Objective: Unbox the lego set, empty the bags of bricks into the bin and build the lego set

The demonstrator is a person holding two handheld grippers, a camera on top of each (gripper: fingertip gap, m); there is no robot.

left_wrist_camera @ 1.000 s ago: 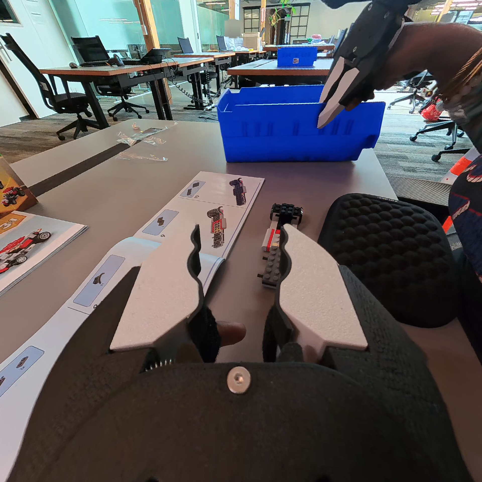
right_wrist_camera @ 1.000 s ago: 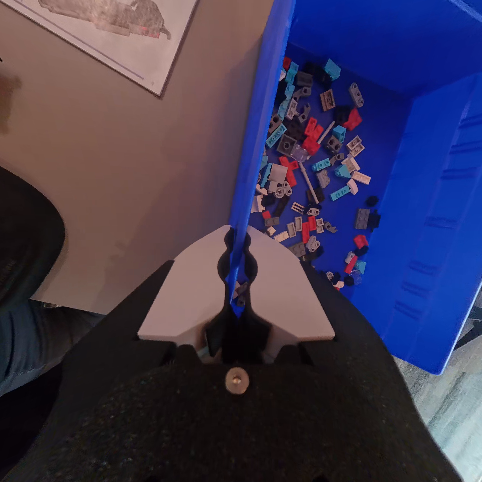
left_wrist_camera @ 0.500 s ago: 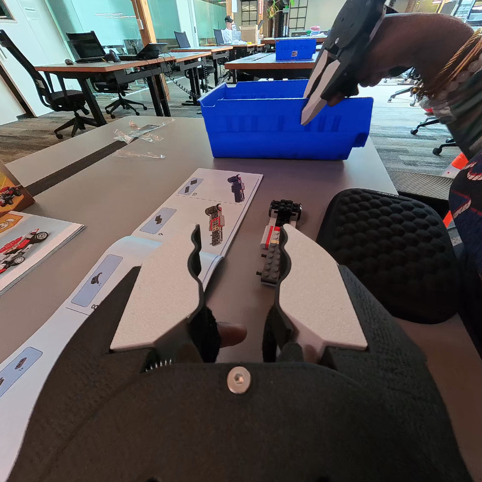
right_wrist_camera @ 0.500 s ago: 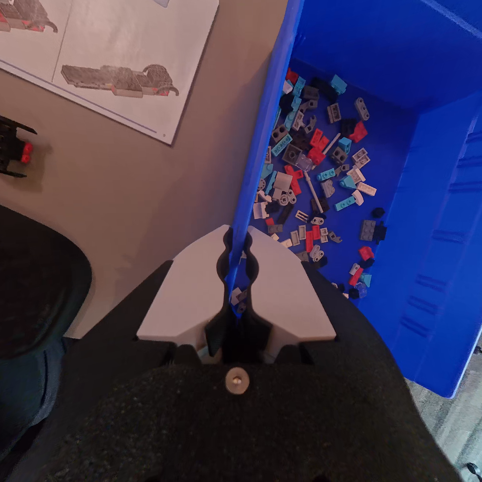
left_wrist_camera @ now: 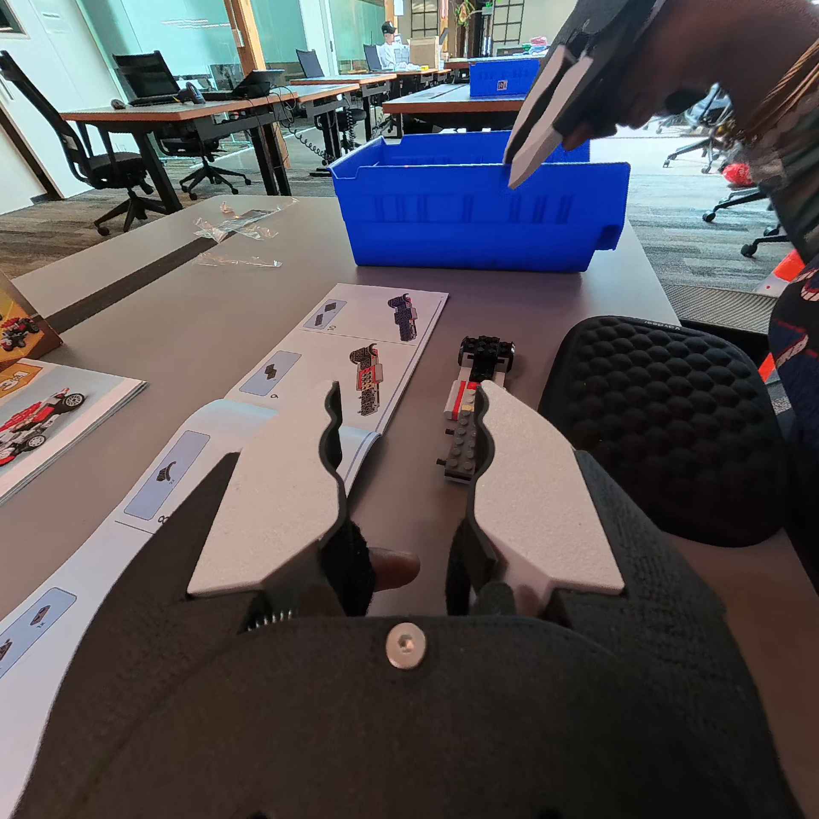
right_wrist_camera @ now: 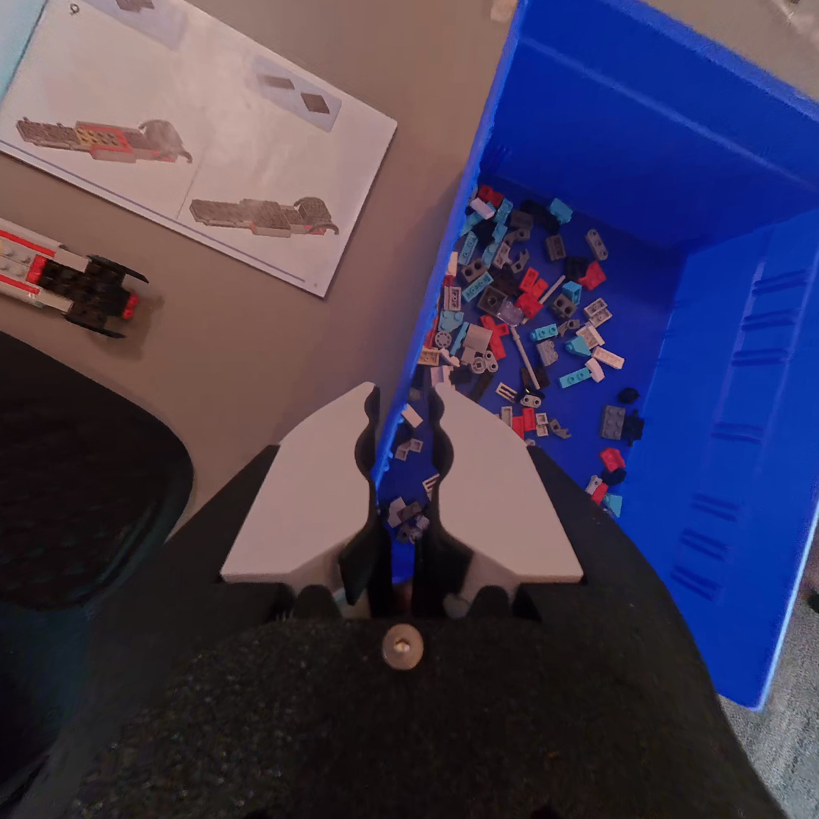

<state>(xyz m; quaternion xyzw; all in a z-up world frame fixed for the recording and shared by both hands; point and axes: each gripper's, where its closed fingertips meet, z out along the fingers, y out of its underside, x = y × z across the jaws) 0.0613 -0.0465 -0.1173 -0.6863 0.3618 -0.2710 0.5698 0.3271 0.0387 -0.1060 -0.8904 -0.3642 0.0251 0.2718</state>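
The blue bin (left_wrist_camera: 465,221) stands at the table's far side and holds several loose bricks (right_wrist_camera: 523,319) in red, teal, grey, black and white. My right gripper (right_wrist_camera: 404,388) hangs over the bin's near wall (right_wrist_camera: 425,337) with its jaws a little apart, one on each side of the rim; it also shows in the left wrist view (left_wrist_camera: 520,170). The part-built lego car (left_wrist_camera: 469,399), grey, white, red and black, lies on the table beside the open instruction booklet (left_wrist_camera: 345,354). My left gripper (left_wrist_camera: 407,390) is open and empty just before the car.
A black quilted pad (left_wrist_camera: 656,425) lies right of the car. A second booklet (left_wrist_camera: 44,416) and the set's box (left_wrist_camera: 17,332) are at the left edge. Empty clear bags (left_wrist_camera: 239,226) lie left of the bin. The table's right edge is close behind the bin. One gripper's finger ends stand about 30 cm off the other's.
My right gripper was shut on the bin's near wall and has now opened and drawn back. The bin has slid a little to the left. My left gripper has stayed put.
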